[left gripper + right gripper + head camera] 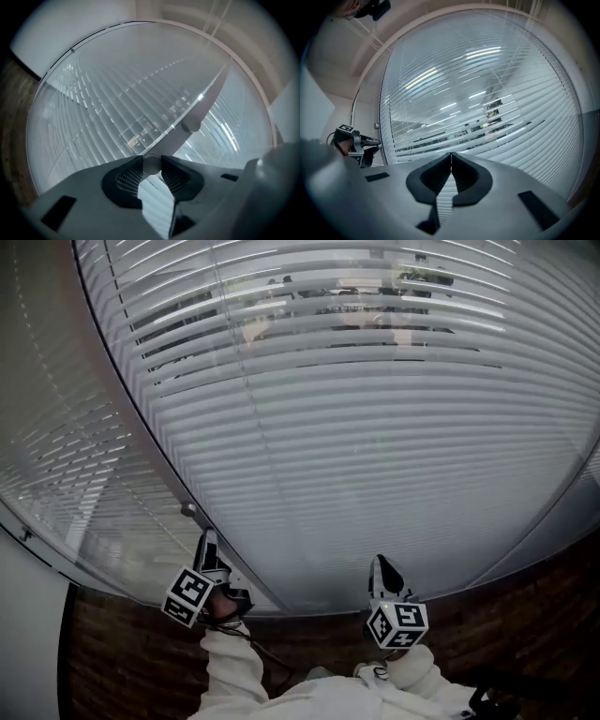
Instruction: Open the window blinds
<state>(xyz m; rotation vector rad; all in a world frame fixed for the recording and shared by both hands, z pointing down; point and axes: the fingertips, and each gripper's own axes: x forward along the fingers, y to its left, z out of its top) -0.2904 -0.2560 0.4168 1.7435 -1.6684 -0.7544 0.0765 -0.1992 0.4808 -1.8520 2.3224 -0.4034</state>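
Head view: the window blinds (375,427) hung straight ahead of both grippers and filled the pane from frame to frame.
Slats: horizontal and pale. High above the grippers they showed dark gaps with shapes beyond; nearer the grippers they lay closer together and showed nothing through.
Frame strip (141,418): a dark upright bar between two blind panels, running down to the tip of the left gripper.
Left gripper (207,538): pointed level at the frame strip, with a second blind panel off to its left.
Left gripper view: the jaws stood part open, both pads clamped on a small round knob (151,165) on the frame strip.
Second knob (191,125): same shape, on the same strip, a little beyond the held one and apart from the jaws.
Right gripper (382,563): pointed level at the lower slats, well to the right of the left gripper, and touched nothing.
Right gripper view: the jaws were together with nothing between them, and the slats lay beyond their tips.
Marker cubes: one on the rear of each gripper, left (189,595) and right (397,624).
Sleeves (230,662): white, directly behind the grippers.
Brick wall (122,662): below the pane, under both grippers.
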